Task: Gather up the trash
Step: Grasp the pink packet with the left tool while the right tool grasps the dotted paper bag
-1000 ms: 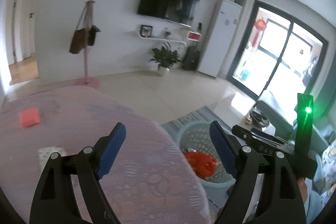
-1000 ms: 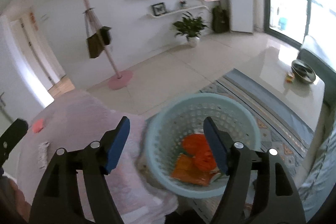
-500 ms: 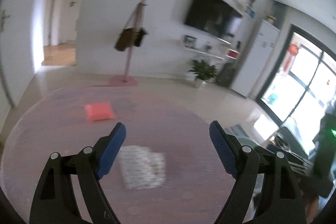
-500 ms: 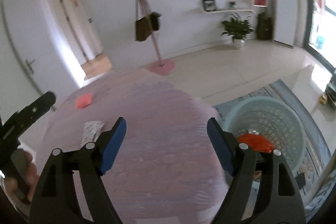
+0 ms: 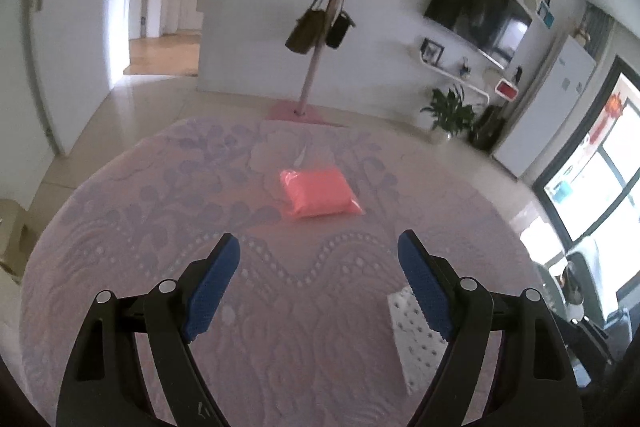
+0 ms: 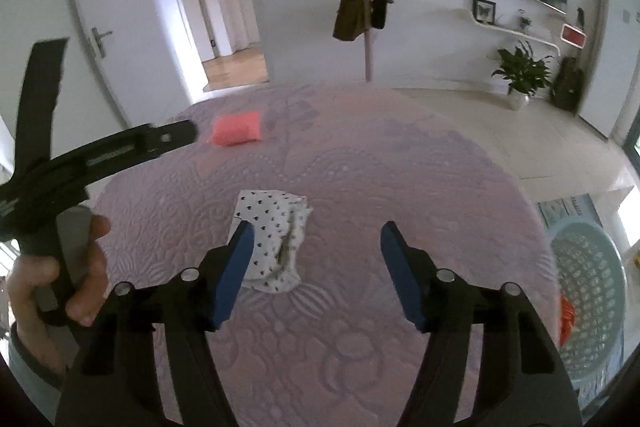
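two pieces of trash lay on the round surface (image 6: 400, 187) under its pink quilted cloth: a pink packet (image 5: 320, 197) and a white spotted wrapper (image 6: 276, 239). taking the wrapper as the landmark, the packet sat well beyond it toward the far rim, and the pale blue basket (image 6: 588, 291) stood on the floor off to its right, already holding orange scraps.

the left hand-held gripper (image 5: 318, 287) was spread wide and empty, aimed at the packet, with the wrapper's corner just behind its right finger. the right hand-held gripper (image 6: 316, 271) was empty too, its jaws closing with nothing between them; the wrapper lay partly behind its left finger, off centre.

to do this well, each tool probably needed to centre on its own piece before pinching. the right one looked likely to close beside the wrapper unless it shifted left. both pieces seemed thin and limp, so a low approach catching a raised fold would likely hold better.
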Available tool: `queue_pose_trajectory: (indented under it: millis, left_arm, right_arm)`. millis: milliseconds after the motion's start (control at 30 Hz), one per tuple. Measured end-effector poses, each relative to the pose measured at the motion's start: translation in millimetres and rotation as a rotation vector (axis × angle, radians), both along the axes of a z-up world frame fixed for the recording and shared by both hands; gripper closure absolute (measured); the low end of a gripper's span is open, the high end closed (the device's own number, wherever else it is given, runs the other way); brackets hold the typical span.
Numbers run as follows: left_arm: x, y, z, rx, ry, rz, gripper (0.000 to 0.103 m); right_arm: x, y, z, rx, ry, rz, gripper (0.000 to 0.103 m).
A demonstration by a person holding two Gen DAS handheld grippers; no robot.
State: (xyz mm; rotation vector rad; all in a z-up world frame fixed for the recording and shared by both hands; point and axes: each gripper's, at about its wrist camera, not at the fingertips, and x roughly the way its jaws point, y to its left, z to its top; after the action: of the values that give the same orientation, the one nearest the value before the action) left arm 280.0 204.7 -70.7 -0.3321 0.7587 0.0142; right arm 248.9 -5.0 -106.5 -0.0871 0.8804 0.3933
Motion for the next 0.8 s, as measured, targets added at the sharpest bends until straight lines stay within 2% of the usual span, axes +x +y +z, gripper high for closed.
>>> queue_pose_trajectory:
  millis: [167, 300, 400, 467, 500, 567, 667, 800]
  left_arm:
    - [27.6, 5.2, -15.9, -0.029, 0.036, -0.013, 0.026]
    - [43.7, 7.3, -24.7, -0.048, 0.062, -0.02, 0.032]
    - [55.4, 6.7, -32.2, -0.033, 0.095, -0.02, 0.047]
    - [55.7, 5.5, -33.7, -0.015, 0.086, -0.013, 0.051]
    - [55.6, 4.3, -34.2, -0.005, 0.08, -0.019, 0.056]
    - [54.0, 1.7, -35.0, 0.017, 0.071, -0.018, 0.062]
    - [53.8, 1.0, -36.2, 0.035, 0.075, -0.014, 0.082]
    - [51.5, -1.0, -33.7, 0.041, 0.064, -0.012, 0.088]
  right_arm:
    - [12.1, 4.6, -21.6, 0.0, 0.054, 0.012, 0.053]
    - [15.9, 9.7, -28.4, 0.007, 0.081, 0.031, 0.054]
    - [18.6, 17.4, -31.5, 0.002, 0.092, 0.053, 0.06]
    - [18.5, 19.4, -36.9, -0.001, 0.108, 0.062, 0.067]
    - [17.4, 20.6, -38.2, -0.011, 0.1, 0.06, 0.068]
    - [14.5, 24.6, -37.4, -0.031, 0.082, 0.065, 0.076]
    - [11.4, 27.9, -37.7, -0.053, 0.066, 0.069, 0.087]
    - [6.6, 25.5, -34.0, -0.036, 0.044, 0.08, 0.094]
